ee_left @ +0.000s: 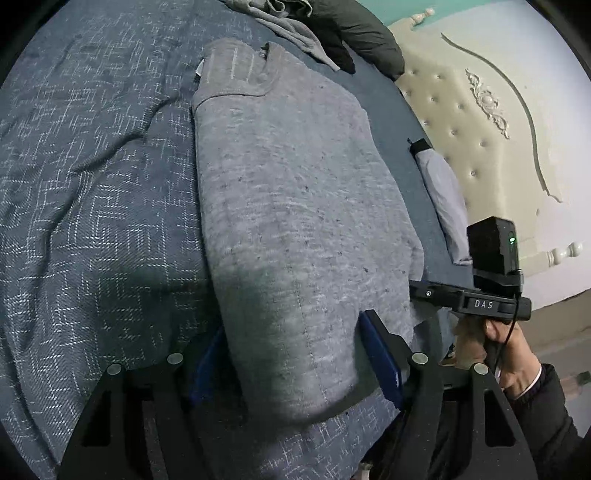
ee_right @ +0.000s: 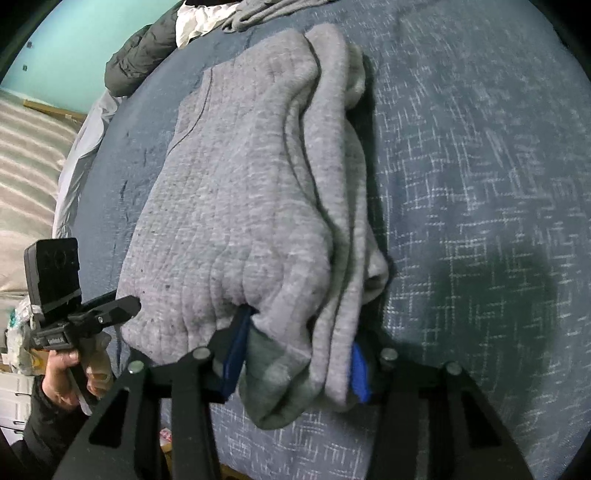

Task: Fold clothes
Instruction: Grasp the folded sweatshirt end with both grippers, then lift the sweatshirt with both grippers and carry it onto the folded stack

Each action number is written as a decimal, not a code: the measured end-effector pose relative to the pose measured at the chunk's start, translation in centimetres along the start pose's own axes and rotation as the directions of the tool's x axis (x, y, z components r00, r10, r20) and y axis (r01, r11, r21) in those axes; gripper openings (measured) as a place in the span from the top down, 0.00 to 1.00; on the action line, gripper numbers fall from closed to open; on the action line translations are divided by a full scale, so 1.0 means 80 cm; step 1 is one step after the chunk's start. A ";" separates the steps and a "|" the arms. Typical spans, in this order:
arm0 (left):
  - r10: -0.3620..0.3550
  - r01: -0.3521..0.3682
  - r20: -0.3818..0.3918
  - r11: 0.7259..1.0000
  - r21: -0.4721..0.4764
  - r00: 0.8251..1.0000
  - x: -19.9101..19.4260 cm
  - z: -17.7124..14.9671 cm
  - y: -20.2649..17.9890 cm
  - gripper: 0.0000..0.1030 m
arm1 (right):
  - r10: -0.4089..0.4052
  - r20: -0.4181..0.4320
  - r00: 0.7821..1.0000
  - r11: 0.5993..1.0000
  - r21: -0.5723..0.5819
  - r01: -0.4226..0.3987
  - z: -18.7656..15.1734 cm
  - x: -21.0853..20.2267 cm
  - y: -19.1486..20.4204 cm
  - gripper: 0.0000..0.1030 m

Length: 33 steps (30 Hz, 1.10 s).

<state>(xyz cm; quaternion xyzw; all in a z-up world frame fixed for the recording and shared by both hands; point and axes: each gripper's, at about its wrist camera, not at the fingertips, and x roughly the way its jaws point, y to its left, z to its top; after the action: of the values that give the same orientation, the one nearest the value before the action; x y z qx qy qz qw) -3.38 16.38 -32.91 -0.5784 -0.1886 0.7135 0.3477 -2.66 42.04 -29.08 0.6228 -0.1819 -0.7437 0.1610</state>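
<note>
Blue pads on black fingers fill the bottom of both wrist views, and between each pair sits the near end of a folded grey sweater (ee_left: 295,206).

From the left wrist, the left gripper (ee_left: 295,365) straddles the sweater's near hem, jaws wide, one pad on either side of the cloth; whether the pads press on it I cannot tell. Just right of the sweater, the person's right hand (ee_left: 506,354), in a dark sleeve with a pale cuff, grasps the handle of the other tool.

From the right wrist, the right gripper (ee_right: 295,362) points steeply down and is closed about halfway on the sweater's bunched layers, which bulge out between the pads. Left of the sweater, the left hand (ee_right: 70,373) curls its fingers round a pistol-style handle.

The sweater is a soft, flecked knit, folded into a long oblong with stacked edges along one side. It lies on a blue bedspread (ee_left: 92,206) woven with pale broken lines and creased in shallow ridges. Beyond the sweater's far end lie loose grey clothes (ee_right: 266,11) and a dark puffy jacket (ee_right: 144,55). A cream tufted headboard (ee_left: 472,122) stands beyond the sweater's right side.
</note>
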 end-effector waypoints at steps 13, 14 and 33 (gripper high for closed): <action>0.049 -0.055 0.055 0.993 0.100 0.997 0.000 0.004 -0.030 0.41 | -0.012 0.063 0.998 0.998 -0.067 0.016 -0.004 -0.007 0.014 0.71; 0.054 -0.062 0.065 0.991 0.116 0.996 -0.003 0.005 -0.036 0.42 | -0.015 0.070 0.997 0.996 -0.081 0.021 -0.002 -0.013 0.020 0.72; -0.011 -0.047 0.173 0.945 0.324 0.985 -0.044 0.091 -0.232 0.47 | 0.005 0.269 0.963 0.980 -0.191 0.049 0.061 -0.186 0.036 0.76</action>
<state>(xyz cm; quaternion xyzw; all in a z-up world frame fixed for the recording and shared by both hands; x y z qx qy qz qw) -4.89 27.58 -16.13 -0.4505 -0.0918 0.7854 0.4145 -4.84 46.75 -14.02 0.4997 -0.1210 -0.8370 0.1871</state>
